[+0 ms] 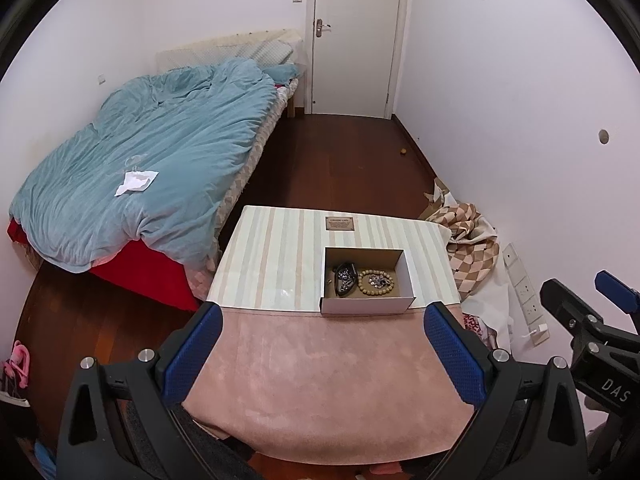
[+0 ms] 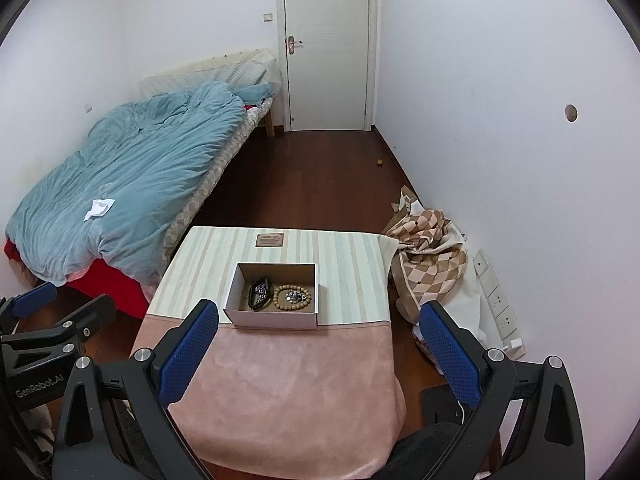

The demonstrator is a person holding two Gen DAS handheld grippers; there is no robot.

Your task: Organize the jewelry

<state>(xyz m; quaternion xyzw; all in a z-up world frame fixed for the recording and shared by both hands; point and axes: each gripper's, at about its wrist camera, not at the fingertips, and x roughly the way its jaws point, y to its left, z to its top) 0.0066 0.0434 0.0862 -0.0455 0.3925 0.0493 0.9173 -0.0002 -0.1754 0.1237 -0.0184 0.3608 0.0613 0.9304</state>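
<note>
Cardboard box w/ bead bracelet | both grippers spread, empty (right view: floor by table)

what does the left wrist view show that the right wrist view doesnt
Only the left wrist view shows the right gripper from the side and a pink item on the floor at far left. Only the right wrist view shows the left gripper from the side. Both show the open box on the striped mat, holding a beaded bracelet and a dark jewelry piece, plus the bed with the blue duvet. Each gripper's fingers are spread wide, holding nothing.
</note>
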